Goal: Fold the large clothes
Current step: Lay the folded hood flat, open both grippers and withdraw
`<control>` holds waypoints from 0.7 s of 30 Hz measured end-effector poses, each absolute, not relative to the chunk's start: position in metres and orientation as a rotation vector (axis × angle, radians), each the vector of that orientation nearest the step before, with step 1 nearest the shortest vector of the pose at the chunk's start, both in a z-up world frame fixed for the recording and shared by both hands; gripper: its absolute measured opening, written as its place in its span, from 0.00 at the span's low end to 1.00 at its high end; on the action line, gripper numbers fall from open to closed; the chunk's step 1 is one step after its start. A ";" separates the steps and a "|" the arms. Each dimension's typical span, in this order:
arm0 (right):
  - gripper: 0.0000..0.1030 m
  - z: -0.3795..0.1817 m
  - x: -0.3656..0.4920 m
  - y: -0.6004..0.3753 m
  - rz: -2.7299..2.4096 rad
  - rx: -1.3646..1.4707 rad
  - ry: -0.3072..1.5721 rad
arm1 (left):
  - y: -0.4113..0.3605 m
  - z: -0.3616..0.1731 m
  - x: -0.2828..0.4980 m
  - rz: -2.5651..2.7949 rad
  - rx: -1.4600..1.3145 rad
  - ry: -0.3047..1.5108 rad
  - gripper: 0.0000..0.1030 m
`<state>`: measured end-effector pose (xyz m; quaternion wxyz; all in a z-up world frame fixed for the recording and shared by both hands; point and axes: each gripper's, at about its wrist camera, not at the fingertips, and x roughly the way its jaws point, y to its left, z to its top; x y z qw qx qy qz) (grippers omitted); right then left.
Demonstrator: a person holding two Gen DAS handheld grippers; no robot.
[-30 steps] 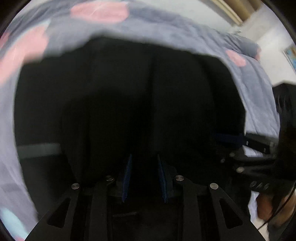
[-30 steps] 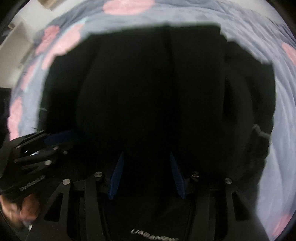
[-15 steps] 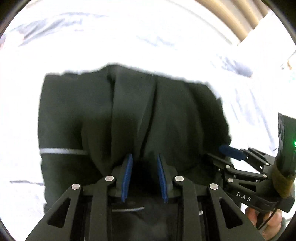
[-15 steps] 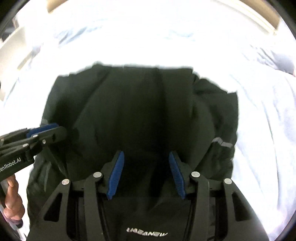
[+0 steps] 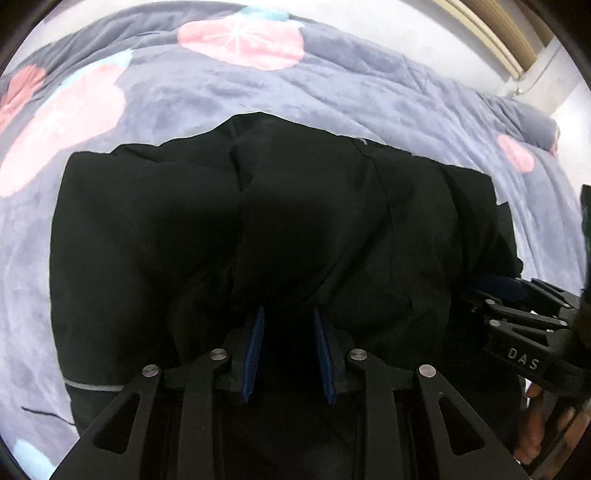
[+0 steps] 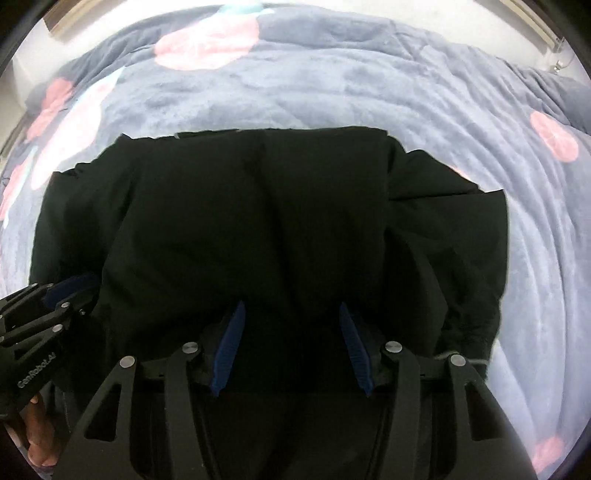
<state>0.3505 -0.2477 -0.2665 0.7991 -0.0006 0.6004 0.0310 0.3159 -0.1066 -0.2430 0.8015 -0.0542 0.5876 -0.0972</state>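
Note:
A large black jacket (image 5: 184,229) lies folded on a grey-blue blanket; it fills the right wrist view (image 6: 258,221) too. My left gripper (image 5: 288,314) has its blue pads shut on a bunched near edge of the jacket. My right gripper (image 6: 291,310) holds a thicker bunch of the same near edge between wider-set pads. The right gripper also shows at the right edge of the left wrist view (image 5: 517,306), and the left gripper at the left edge of the right wrist view (image 6: 44,306). The pad tips are hidden under the cloth.
The blanket (image 5: 369,85) has pink round patches (image 5: 240,37) and covers a bed. A pale wall and a wooden rail (image 5: 491,33) lie beyond its far edge. The blanket spreads wide on the right of the jacket (image 6: 535,221).
Both grippers have drawn back toward the near side with the jacket's edge in them. More blanket shows beyond the jacket. The glare of half a second ago is gone.

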 end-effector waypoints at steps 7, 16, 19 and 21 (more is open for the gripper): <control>0.53 -0.191 0.271 -0.241 0.050 -0.003 1.199 | -0.094 -0.177 0.257 -0.270 -0.096 1.202 0.27; 0.53 -0.117 0.142 -0.239 0.003 -0.060 1.128 | -0.089 -0.133 0.124 -0.290 -0.028 1.236 0.27; 0.53 -0.104 0.103 -0.241 -0.019 -0.050 1.125 | -0.087 -0.125 0.085 -0.304 -0.067 1.252 0.27; 0.53 -0.100 0.081 -0.247 -0.028 -0.022 1.134 | -0.087 -0.122 0.064 -0.303 -0.086 1.262 0.27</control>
